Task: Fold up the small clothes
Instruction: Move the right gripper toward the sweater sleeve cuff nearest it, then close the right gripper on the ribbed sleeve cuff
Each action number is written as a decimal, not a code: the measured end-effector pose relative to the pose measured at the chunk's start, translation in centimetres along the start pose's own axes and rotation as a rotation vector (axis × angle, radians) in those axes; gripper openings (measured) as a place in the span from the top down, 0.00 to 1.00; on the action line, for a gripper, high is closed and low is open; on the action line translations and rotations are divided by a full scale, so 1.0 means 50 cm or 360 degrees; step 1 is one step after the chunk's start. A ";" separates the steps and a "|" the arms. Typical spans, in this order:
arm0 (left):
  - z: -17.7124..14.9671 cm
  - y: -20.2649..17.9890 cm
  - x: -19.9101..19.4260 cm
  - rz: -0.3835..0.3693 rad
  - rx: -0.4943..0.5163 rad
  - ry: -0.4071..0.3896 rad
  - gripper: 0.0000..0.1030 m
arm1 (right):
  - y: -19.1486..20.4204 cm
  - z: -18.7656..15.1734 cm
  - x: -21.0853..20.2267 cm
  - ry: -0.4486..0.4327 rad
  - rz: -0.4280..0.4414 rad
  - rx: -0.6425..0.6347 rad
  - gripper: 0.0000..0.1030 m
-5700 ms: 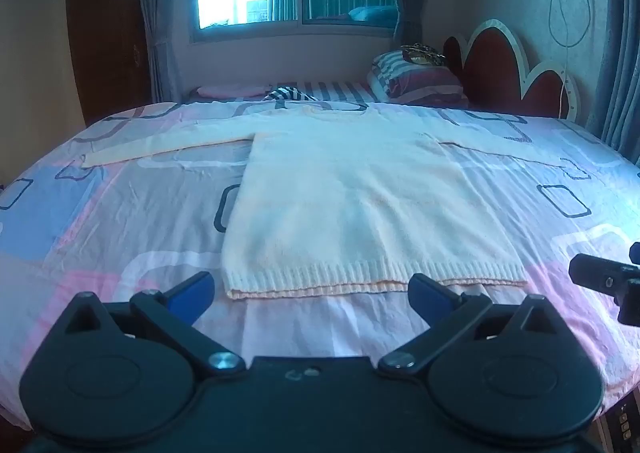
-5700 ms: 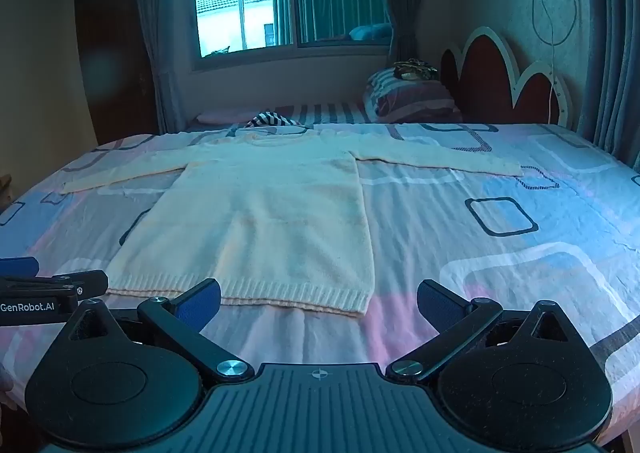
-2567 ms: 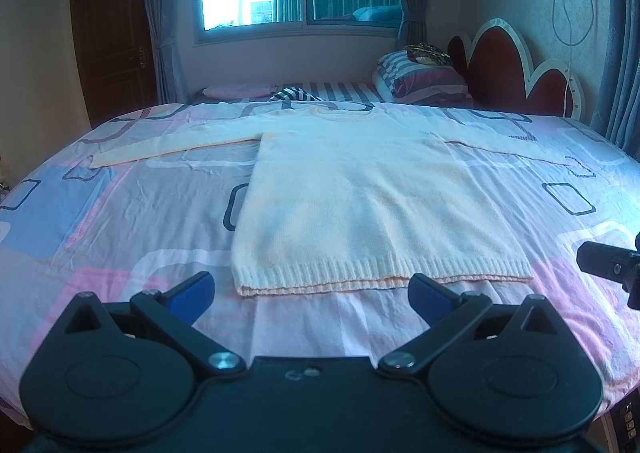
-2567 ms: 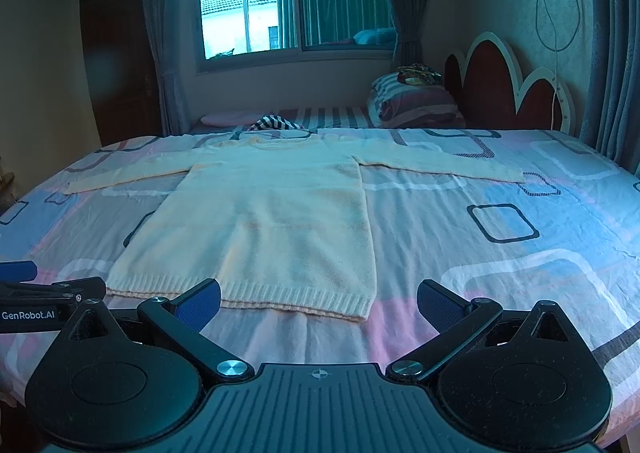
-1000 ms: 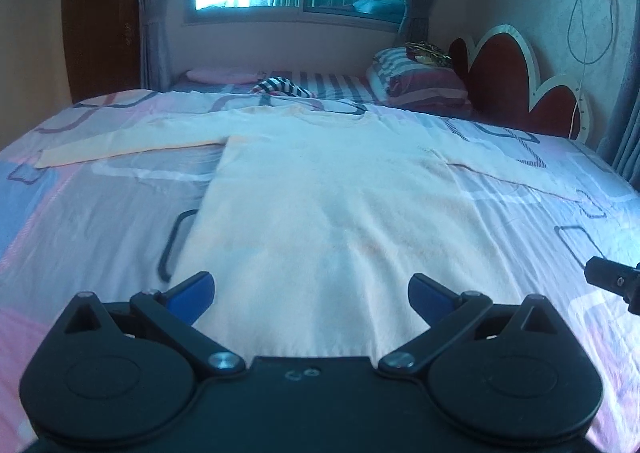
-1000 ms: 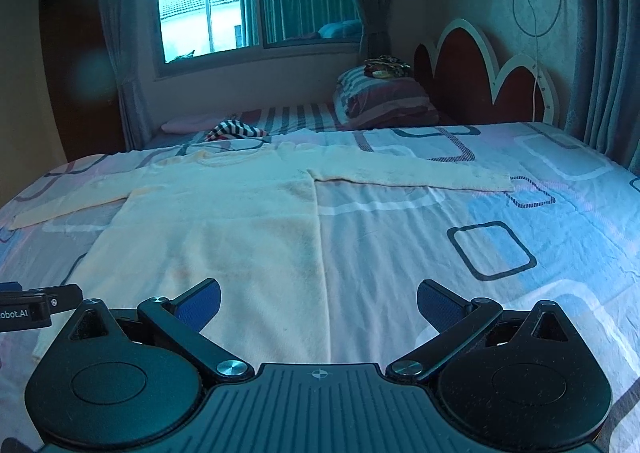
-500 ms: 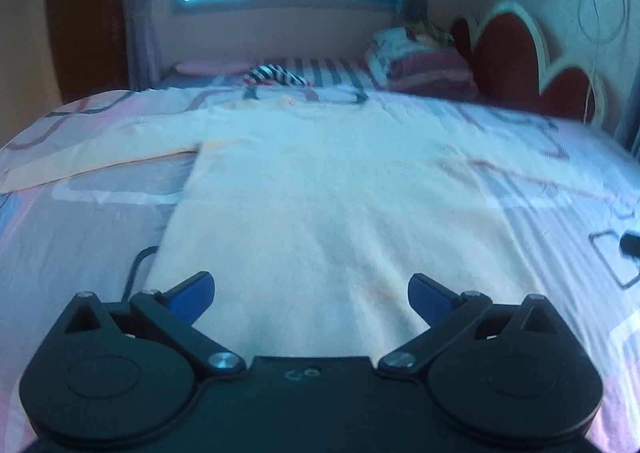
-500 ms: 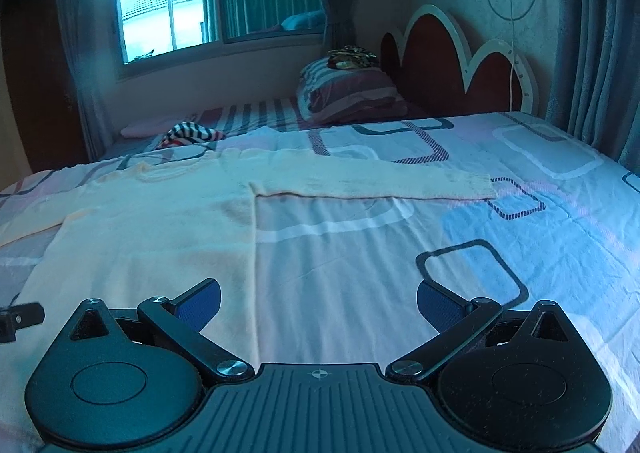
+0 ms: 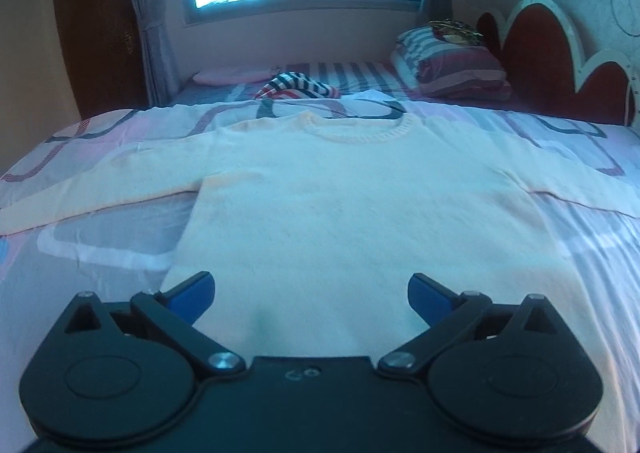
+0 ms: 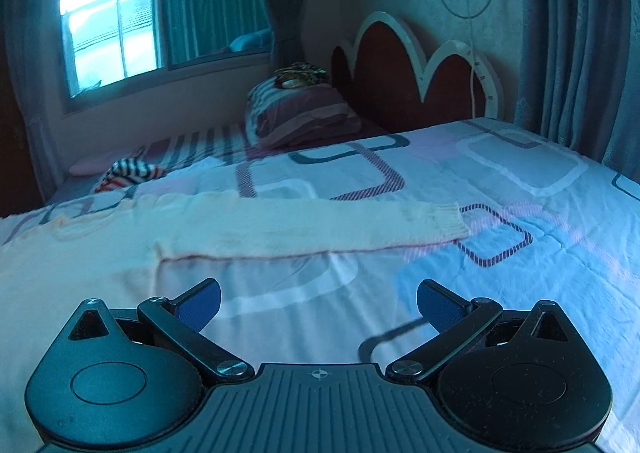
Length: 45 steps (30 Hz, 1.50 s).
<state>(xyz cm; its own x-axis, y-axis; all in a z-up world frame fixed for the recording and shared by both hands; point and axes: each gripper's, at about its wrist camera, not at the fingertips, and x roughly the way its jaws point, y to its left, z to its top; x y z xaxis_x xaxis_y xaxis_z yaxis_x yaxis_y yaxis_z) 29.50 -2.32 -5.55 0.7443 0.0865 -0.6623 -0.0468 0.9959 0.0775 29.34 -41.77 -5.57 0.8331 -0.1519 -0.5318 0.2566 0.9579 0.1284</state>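
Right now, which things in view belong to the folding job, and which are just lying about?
Belongs to the job:
cream sweater, spread flat
left gripper, jaws open
right gripper, jaws open

Just lying about:
striped pillow
striped cloth
bedsheet

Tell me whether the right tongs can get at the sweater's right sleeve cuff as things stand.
Probably yes. The right tongs are open and empty, and the cuff lies flat ahead on the bedspread with nothing on or around it.
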 end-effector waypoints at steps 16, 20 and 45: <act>0.024 -0.007 0.112 0.0111 0.0046 0.0092 0.00 | -0.211 0.055 0.246 0.0037 -0.0187 0.0418 0.32; 0.028 -0.010 0.123 0.0113 0.0052 0.0105 0.00 | -0.253 0.053 0.273 0.0062 -0.0220 0.0559 0.32; 0.051 0.048 0.161 0.0062 -0.0006 0.0225 0.01 | -0.310 0.089 0.336 0.0066 -0.0242 0.0583 0.97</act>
<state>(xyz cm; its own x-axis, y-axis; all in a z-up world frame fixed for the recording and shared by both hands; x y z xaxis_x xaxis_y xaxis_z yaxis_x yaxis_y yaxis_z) 37.05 0.71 -8.79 0.6405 0.1275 -0.7573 -0.0766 0.9918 0.1023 41.57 -60.28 -12.77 0.7534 -0.2682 -0.6003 0.5397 0.7738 0.3316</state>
